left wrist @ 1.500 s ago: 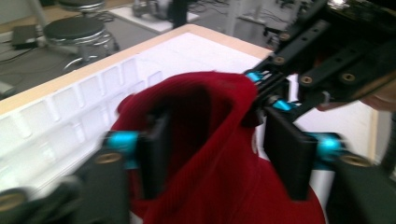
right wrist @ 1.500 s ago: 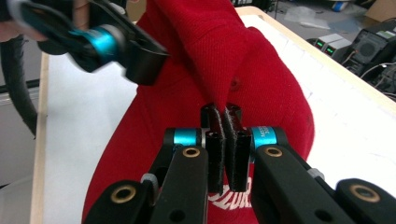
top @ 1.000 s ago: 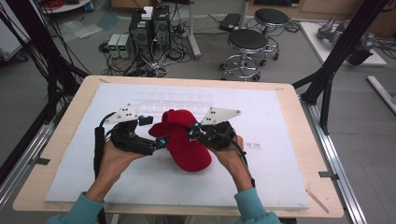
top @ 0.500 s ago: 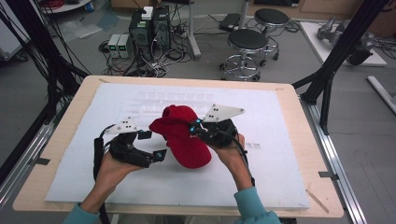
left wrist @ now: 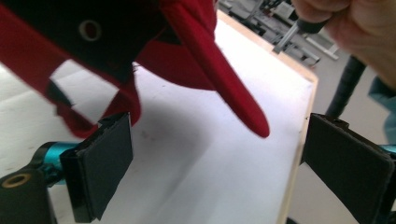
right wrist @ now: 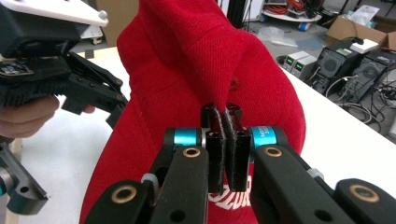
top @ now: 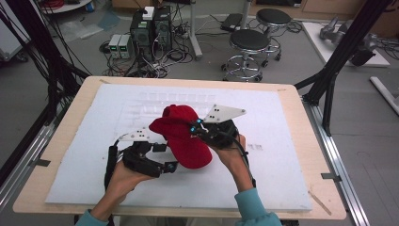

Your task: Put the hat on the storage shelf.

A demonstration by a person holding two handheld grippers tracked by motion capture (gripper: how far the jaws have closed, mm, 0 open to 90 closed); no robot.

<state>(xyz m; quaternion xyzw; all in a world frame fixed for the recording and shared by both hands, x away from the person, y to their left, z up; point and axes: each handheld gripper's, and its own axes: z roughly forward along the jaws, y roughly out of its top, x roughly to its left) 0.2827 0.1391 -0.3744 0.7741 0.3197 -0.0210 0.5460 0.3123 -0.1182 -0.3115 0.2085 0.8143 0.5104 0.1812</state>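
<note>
Item: 1 red cap (top: 184,136), mid-table (top: 84,197), pinched in right gripper (right wrist: 226,140). Left gripper (left wrist: 215,172) spread, jaws just narrowing, empty, beneath brim. Risk: fabric slips from the single pinch.

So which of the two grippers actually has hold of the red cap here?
The right gripper: its jaws are shut on a pinched fold of the red cap. The left gripper stands open below the cap's brim, its pads touching nothing.
</note>
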